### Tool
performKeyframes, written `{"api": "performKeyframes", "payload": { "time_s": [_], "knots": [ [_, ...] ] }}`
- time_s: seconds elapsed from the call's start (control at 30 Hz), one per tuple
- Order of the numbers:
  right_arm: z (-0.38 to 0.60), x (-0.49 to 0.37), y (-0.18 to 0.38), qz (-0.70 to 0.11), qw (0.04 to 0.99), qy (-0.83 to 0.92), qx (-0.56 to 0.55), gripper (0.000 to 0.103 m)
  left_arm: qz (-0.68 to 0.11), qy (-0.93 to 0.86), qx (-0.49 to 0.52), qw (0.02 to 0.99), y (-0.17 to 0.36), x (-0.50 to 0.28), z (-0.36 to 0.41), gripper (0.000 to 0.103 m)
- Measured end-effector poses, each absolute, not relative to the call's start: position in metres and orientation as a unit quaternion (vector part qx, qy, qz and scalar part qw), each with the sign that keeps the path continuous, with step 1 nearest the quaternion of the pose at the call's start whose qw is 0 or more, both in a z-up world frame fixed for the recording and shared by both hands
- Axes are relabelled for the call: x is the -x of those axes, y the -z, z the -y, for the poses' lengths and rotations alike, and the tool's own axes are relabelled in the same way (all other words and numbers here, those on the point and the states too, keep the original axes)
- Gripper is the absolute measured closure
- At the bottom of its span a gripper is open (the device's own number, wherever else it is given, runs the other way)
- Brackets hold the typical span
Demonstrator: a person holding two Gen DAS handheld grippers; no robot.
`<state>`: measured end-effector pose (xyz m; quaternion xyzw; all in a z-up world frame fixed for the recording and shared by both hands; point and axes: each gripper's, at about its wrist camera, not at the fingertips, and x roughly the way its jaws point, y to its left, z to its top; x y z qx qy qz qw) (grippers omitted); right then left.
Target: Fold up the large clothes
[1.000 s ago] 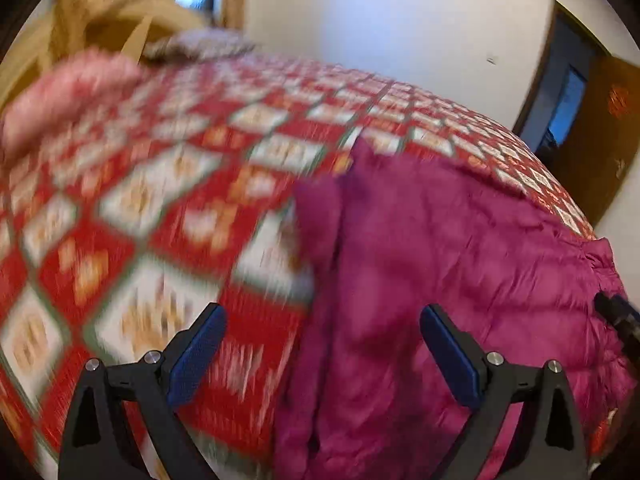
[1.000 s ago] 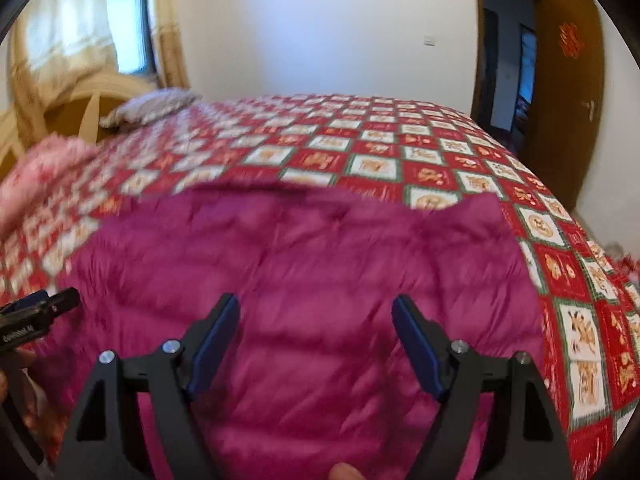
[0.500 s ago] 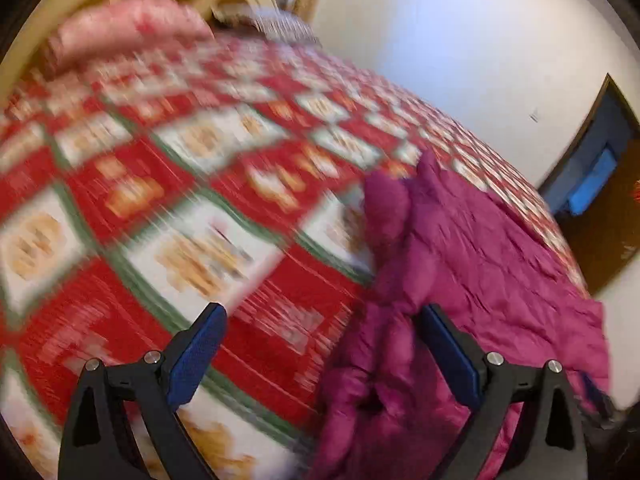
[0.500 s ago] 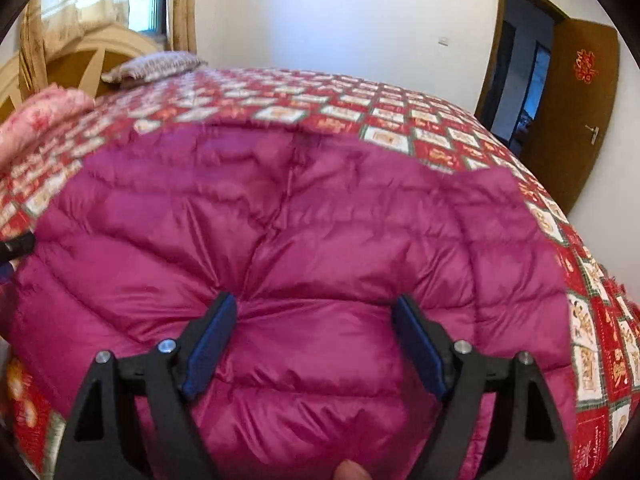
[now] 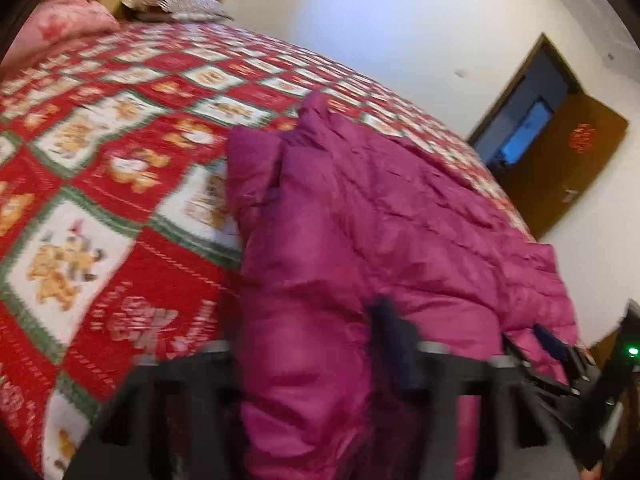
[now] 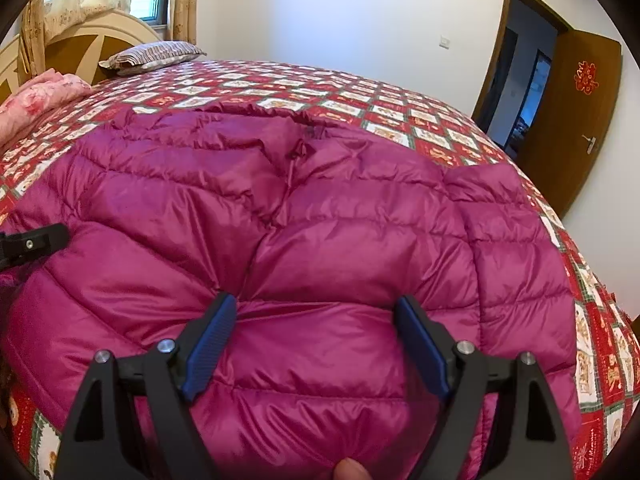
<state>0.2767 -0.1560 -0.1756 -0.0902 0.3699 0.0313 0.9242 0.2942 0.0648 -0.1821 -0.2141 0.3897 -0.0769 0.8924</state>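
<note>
On my right wrist view, the magenta quilted puffer jacket (image 6: 320, 240) lies spread across the near part of the red, white and green patterned bedspread (image 6: 400, 108), its puffy panels filling most of what I see. My right gripper (image 6: 316, 344) has its jaws wide apart, with a bulge of the jacket's near edge sitting between the blue pads (image 6: 210, 348); the pads touch the fabric at the sides but are not pinched on it.

The left wrist view is blurred. There the jacket (image 5: 380, 220) runs from the near edge toward the far right, with bedspread (image 5: 100, 160) bare to its left. My left gripper (image 5: 304, 352) is smeared by motion, and fabric covers the space where its left finger should be, so I cannot tell how its jaws stand.

At the far left sit a striped grey pillow (image 6: 154, 54) and a folded pink floral quilt (image 6: 40, 94); a brown wooden door (image 6: 576, 120) stands open at the far right.
</note>
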Motion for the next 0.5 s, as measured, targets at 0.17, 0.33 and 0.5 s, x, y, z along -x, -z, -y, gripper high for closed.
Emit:
{"api": "performKeyframes", "payload": {
  "time_s": [0.17,0.33,0.5],
  "knots": [
    [0.155,-0.276,0.175,-0.370,0.924,-0.030,0.093,0.017,-0.376,0.086,0.222,0.895,0.175,-0.292,-0.061,0.091],
    [0.140,-0.270,0.172,-0.368,0.923,-0.029,0.112,0.018,-0.362,0.098,0.262,0.889,0.172,-0.279,-0.083,0.093],
    [0.110,-0.262,0.171,-0.370,0.921,-0.046,0.111,0.017,-0.348,0.091,0.296,0.885,0.164,-0.259,-0.116,0.093]
  ]
}}
